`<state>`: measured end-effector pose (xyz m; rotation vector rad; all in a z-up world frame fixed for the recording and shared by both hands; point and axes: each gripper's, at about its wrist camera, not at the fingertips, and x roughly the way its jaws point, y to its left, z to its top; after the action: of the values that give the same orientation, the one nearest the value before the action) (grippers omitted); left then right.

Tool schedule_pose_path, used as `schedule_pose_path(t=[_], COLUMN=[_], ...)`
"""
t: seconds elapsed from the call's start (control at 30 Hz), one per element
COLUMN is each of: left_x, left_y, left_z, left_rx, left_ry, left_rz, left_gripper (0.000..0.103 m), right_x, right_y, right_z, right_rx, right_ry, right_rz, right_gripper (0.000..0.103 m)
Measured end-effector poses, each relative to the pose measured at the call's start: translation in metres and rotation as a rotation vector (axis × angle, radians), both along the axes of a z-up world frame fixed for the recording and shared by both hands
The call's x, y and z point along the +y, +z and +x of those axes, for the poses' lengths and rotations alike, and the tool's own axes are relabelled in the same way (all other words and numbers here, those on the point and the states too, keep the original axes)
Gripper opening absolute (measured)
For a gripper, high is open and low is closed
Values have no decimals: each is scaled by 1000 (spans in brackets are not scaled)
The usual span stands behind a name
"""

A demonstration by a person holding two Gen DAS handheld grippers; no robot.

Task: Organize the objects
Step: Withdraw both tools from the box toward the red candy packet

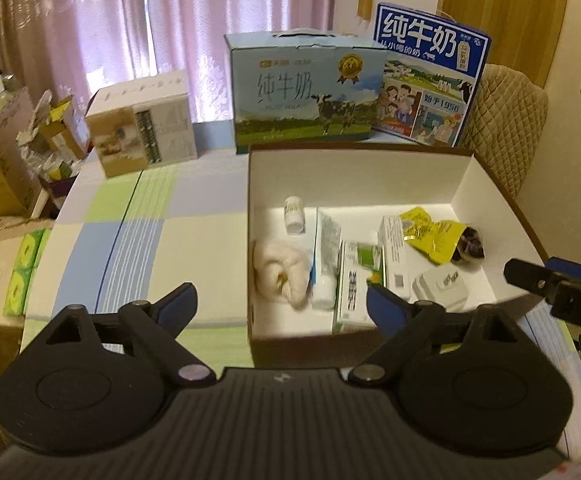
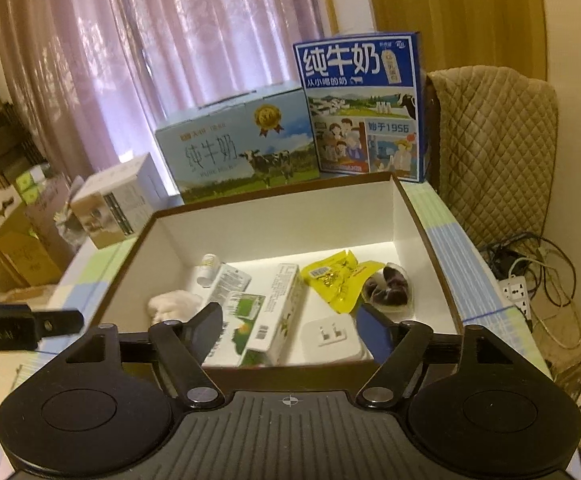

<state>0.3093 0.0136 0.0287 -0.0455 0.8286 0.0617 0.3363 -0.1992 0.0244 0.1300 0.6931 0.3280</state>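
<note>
Both grippers hovered at the near edge of the open box [image 2: 410,208], jaws apart and holding nothing.

The left gripper [image 1: 280,300] stood over the near-left corner, the right gripper [image 2: 290,318] above the cartons [image 2: 278,312] and what looked like a white plug [image 2: 332,338]. Bare counter [image 1: 170,240] lay open leftward; milk cases [image 1: 306,92] closed the far side.

Dim room, backlit curtains [image 1: 138,32], soft blur, fisheye-bent edges.
</note>
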Motion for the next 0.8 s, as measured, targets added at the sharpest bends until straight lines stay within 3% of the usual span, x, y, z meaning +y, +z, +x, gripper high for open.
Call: schedule_pose_path(t=[0.27, 0.47, 0.8], left_x=[0, -4, -9], left_y=[-13, -20, -32], left_z=[-44, -69, -90], left_rx=[33, 38, 40], left_ry=[33, 39, 12], left_rz=[-46, -67, -86], left_gripper=[92, 99, 102], right_x=[-1, -7, -16], right_y=[4, -5, -26], right_z=[-37, -50, -73], right_rx=[-7, 55, 106], right_ry=[4, -36, -17], right_rz=[22, 35, 76], right_gripper=[79, 81, 81])
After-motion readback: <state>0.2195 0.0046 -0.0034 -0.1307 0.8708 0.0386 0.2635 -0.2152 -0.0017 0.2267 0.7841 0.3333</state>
